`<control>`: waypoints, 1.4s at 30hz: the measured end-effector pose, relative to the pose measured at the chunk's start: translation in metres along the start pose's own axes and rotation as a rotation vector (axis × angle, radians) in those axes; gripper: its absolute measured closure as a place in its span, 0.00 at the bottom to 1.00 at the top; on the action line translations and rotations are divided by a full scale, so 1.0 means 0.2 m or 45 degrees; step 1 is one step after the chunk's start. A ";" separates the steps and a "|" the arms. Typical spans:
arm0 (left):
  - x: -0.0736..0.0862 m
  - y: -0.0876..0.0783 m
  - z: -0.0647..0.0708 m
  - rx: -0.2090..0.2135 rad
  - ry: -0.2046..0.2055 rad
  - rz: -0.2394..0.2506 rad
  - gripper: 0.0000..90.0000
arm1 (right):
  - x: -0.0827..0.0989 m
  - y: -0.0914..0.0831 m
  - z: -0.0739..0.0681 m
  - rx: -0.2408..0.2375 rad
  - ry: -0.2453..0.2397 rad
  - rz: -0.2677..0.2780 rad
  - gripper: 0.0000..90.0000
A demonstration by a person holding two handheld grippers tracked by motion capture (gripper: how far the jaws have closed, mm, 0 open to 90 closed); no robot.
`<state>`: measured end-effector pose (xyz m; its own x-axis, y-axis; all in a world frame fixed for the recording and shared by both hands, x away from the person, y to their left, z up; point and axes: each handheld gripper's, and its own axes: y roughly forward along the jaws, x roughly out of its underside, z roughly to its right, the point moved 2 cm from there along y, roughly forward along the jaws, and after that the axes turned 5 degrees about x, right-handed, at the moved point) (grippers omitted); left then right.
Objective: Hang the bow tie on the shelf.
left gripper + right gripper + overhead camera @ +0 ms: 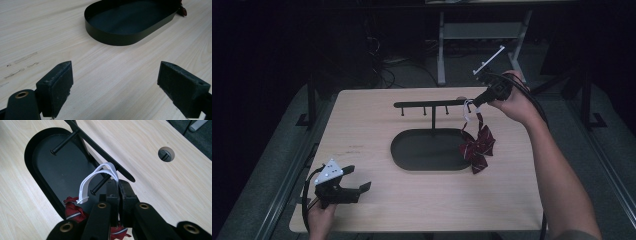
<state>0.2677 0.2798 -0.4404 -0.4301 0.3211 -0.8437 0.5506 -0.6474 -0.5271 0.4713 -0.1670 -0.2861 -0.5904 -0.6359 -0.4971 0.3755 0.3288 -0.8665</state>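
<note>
Right gripper (475,101) at the right end of the rack (432,104), jaws pressed together on the white strap (96,180) of the bow tie (478,146). In the right gripper view the strap loops up out of the jaw tips and arcs over beside a peg (100,184); whether it rests on the peg, cannot tell. The dark red striped bow hangs below the jaws, at the right edge of the black oval tray (404,152). Left gripper (360,180) low over the table (362,115) near its front left corner, jaws spread wide, nothing between them, well apart from the tie.
</note>
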 end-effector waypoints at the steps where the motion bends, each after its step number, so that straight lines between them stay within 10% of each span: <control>1: 0.00 0.00 0.00 0.001 0.000 -0.002 0.15 | 0.00 0.00 0.00 -0.003 0.001 -0.001 0.97; 42: 0.00 0.00 0.01 0.005 0.009 -0.010 0.15 | 0.02 0.06 0.00 -0.013 -0.009 -0.036 0.90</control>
<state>0.2672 0.2786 -0.4402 -0.4293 0.3309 -0.8404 0.5445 -0.6475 -0.5331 0.4741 -0.1655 -0.2988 -0.5955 -0.6501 -0.4719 0.3511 0.3177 -0.8808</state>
